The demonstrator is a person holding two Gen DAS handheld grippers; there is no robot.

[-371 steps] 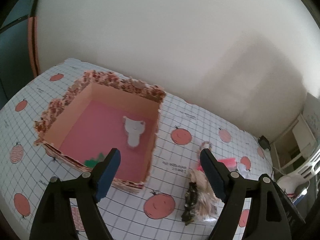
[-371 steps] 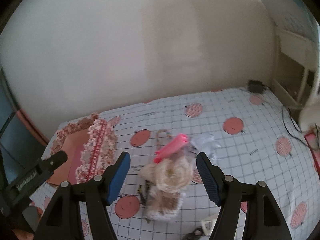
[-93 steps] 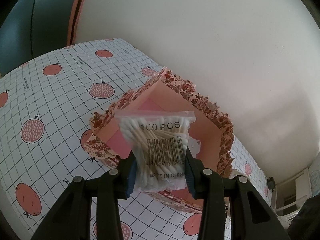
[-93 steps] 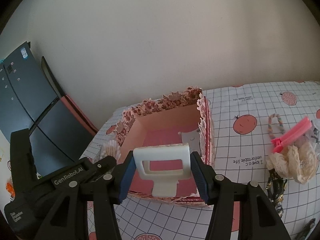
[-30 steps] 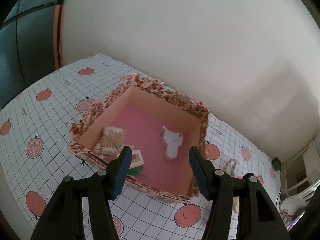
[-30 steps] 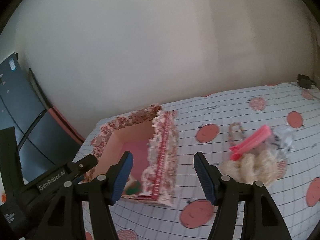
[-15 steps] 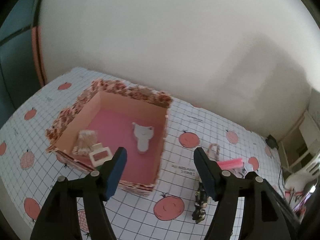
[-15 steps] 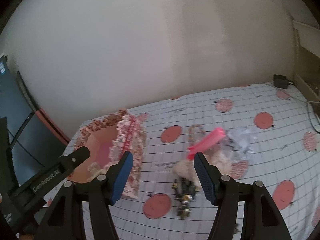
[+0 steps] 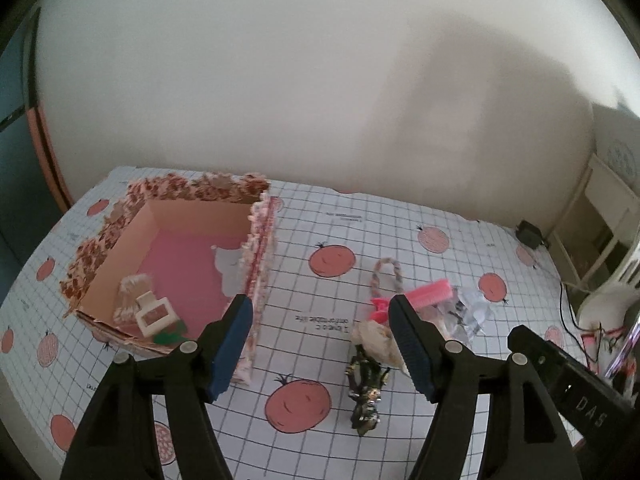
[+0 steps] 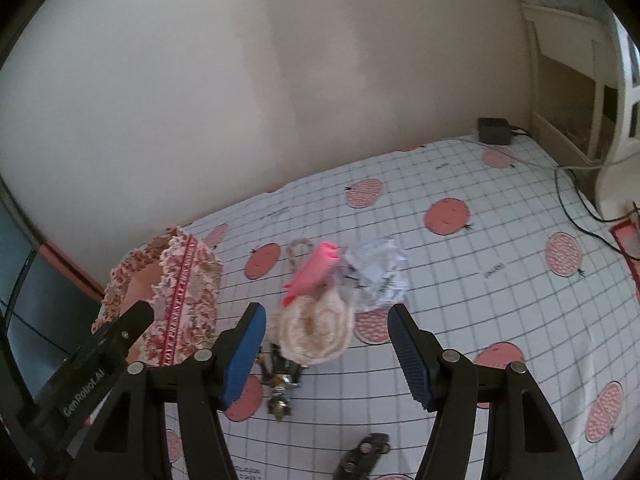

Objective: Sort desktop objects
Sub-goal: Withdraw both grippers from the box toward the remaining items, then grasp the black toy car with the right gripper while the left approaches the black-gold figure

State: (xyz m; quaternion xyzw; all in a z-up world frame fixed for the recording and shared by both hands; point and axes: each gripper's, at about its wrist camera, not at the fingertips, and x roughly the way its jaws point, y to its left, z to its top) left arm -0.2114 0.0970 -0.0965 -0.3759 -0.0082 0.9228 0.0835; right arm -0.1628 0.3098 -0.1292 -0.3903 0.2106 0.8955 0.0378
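Both grippers hang above the table with jaws spread wide and nothing between them: the left gripper beside the floral box, the right gripper over the loose pile. Sorting looks partly done. Inside the box lie a bag of cotton swabs, a white clip, something small and green and a white flat piece. Left on the pomegranate-print tablecloth, well apart from the box, are a pink clip, a fluffy cream piece, a crumpled clear packet, a braided loop, a dark glittery ornament and, nearer the right gripper, a small black object.
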